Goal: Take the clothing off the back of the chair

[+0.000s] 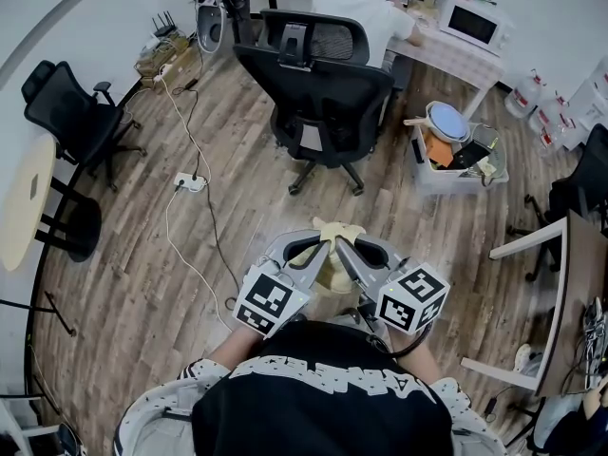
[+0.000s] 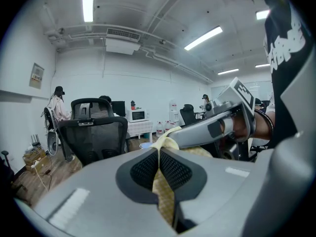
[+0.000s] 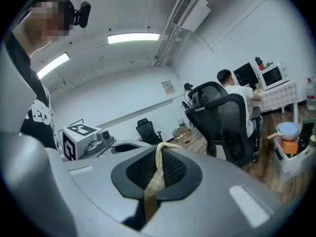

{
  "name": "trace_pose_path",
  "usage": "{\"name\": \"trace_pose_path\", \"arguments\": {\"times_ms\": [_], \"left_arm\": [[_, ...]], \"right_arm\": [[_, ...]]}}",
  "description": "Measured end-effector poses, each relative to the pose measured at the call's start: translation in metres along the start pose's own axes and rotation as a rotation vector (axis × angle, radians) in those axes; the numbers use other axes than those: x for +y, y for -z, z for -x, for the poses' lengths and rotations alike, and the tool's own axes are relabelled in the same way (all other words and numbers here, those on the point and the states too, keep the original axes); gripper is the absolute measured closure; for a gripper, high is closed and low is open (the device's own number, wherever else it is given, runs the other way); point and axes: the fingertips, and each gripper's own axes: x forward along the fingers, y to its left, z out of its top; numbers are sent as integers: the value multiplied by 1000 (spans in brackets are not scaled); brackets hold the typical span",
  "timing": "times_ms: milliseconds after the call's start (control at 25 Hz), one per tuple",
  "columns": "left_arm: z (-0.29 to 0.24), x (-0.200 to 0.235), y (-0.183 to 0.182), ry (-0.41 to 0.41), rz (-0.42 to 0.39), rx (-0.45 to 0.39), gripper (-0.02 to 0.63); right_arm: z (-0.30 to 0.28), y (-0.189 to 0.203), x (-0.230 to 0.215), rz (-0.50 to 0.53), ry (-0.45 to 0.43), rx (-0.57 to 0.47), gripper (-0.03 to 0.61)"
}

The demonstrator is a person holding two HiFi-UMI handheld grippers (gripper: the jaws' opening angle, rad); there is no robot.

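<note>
Pale yellow clothing (image 1: 334, 234) bunched low in the middle of the head view, pinched from both sides and well apart from the mesh chair (image 1: 323, 93) higher in the frame. On its left, left gripper (image 1: 318, 247) clenched on a fold. In the left gripper view, clothing (image 2: 165, 191) squeezed between the dark pads (image 2: 143, 169) and running down the centre of the frame. On its right, right gripper (image 1: 348, 249) likewise clamped shut on it. In the right gripper view, a thin strip of clothing (image 3: 153, 181) pressed between the pads (image 3: 173, 169). Tips of the two nearly meeting, fabric bulging up between them.

Round about, from the left edge: pale round table (image 1: 24, 198); small black chair (image 1: 76, 112) at upper left; white power strip (image 1: 190, 183) with its cable on the wooden floor (image 1: 142, 283); seated person (image 1: 356, 8) in white behind the mesh chair; microwave (image 1: 475, 25) at upper right; cluttered clear bin (image 1: 456, 155) right of centre.
</note>
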Motion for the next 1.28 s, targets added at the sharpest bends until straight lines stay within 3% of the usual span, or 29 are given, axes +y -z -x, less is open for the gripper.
{"name": "trace_pose_path", "arguments": {"times_ms": [1280], "left_arm": [[-5, -8, 3, 17, 3, 37, 611]], "right_arm": [[7, 5, -4, -15, 4, 23, 558]]}}
